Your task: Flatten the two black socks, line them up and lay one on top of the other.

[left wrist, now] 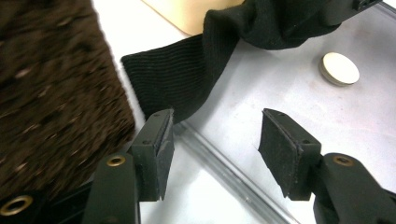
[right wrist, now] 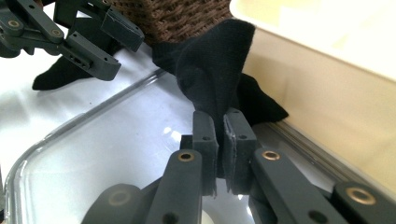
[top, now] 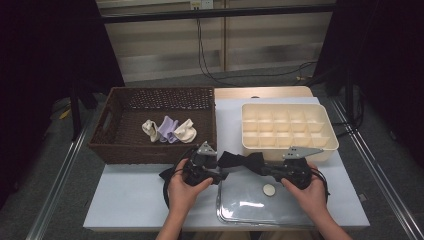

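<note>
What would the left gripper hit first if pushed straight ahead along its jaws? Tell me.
Most likely the black sock. The left gripper stands open, one pad just short of the sock's ribbed end, over the clear tray's rim. Depth is hard to judge; the sock may lie slightly off its line.

A black sock (left wrist: 187, 79) of matt ribbed knit cloth is noted. The lid (top: 260, 207) is seen as clear glossy plastic; the basket (top: 116, 145) as rough brown wicker. The divided tray (top: 327, 142) is judged smooth cream plastic.

White table (top: 130, 200) w/ basket (top: 115, 147), organizer box (top: 325, 150), clear lid (top: 250, 210).
</note>
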